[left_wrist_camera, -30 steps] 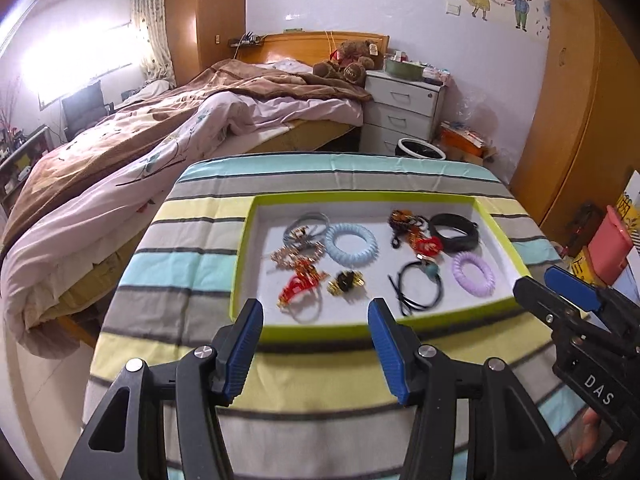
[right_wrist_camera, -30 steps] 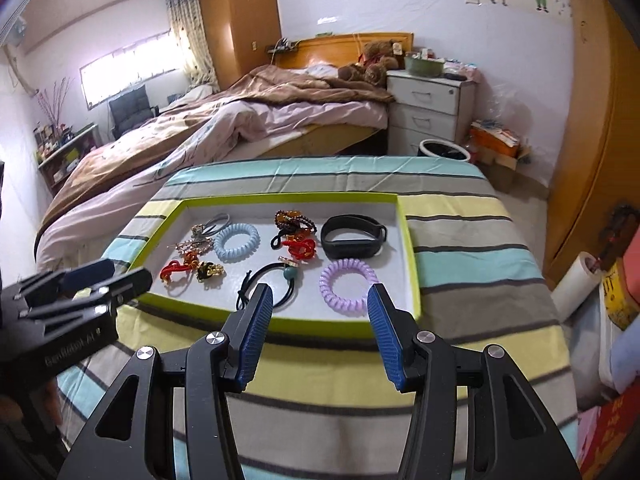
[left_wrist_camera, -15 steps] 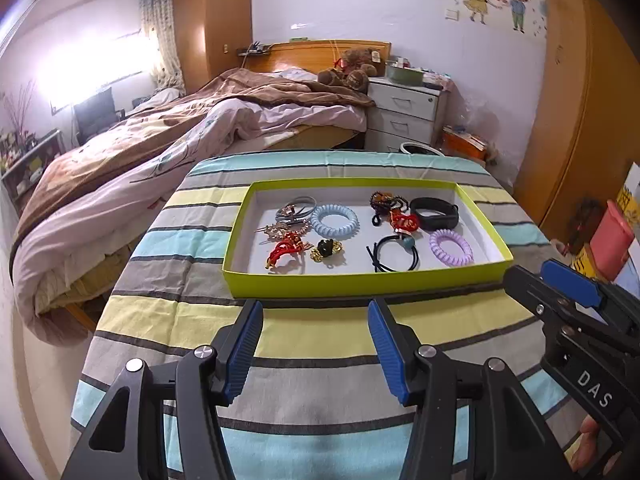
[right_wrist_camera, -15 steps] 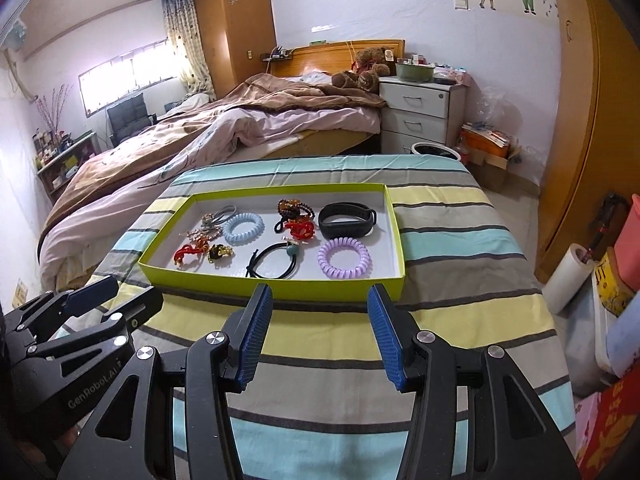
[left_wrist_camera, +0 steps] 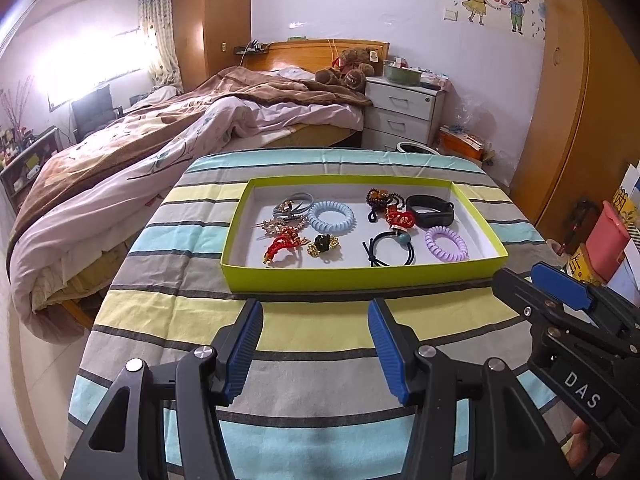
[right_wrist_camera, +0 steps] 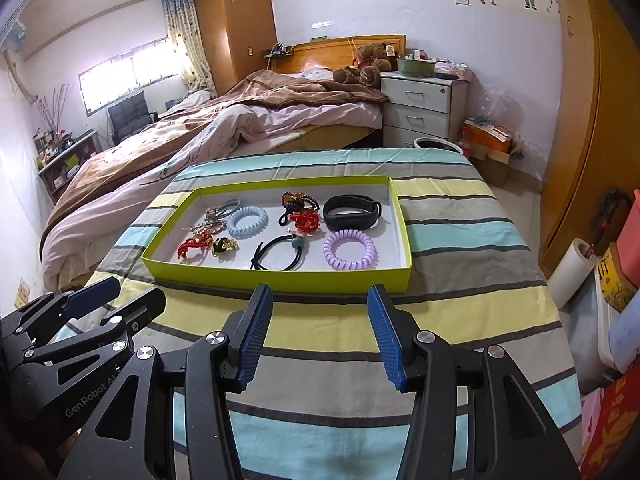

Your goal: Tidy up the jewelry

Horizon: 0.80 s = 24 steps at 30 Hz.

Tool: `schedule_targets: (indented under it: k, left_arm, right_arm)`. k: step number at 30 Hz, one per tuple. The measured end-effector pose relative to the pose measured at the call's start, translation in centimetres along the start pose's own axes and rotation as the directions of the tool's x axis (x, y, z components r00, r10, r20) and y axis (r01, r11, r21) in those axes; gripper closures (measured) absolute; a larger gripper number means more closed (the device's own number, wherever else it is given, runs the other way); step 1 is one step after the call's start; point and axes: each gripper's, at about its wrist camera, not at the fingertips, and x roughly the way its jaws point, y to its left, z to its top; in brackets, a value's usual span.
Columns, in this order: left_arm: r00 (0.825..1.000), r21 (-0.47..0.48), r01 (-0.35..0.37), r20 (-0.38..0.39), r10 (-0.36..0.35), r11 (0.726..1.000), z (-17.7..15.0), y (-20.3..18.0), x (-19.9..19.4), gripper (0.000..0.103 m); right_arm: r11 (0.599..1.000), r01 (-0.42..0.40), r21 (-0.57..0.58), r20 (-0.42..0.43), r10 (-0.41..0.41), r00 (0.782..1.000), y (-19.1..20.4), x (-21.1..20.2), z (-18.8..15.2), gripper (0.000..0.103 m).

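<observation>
The green tray (left_wrist_camera: 362, 276) of jewelry lies mid-frame on the striped cloth (left_wrist_camera: 304, 332), long axis running left-right. Left gripper (left_wrist_camera: 315, 346) and right gripper (right_wrist_camera: 320, 334) hover below it, both spread apart, empty.

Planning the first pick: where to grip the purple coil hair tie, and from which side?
Grip the purple coil hair tie across its near arc, one finger in the hole, one outside. It lies flat and apart from the other items, so come from above with the right gripper, clearing the tray's front wall.
</observation>
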Motion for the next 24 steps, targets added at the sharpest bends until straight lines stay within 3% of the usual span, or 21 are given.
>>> schedule_targets:
  k: [24]
  left_arm:
    - [1.0,-0.015,-0.009,-0.01,0.009,1.0,0.03,0.54,-0.38,0.049]
  right_arm:
    - [1.0,-0.006,-0.007,-0.003,0.006,1.0,0.26,0.04,-0.35,0.053]
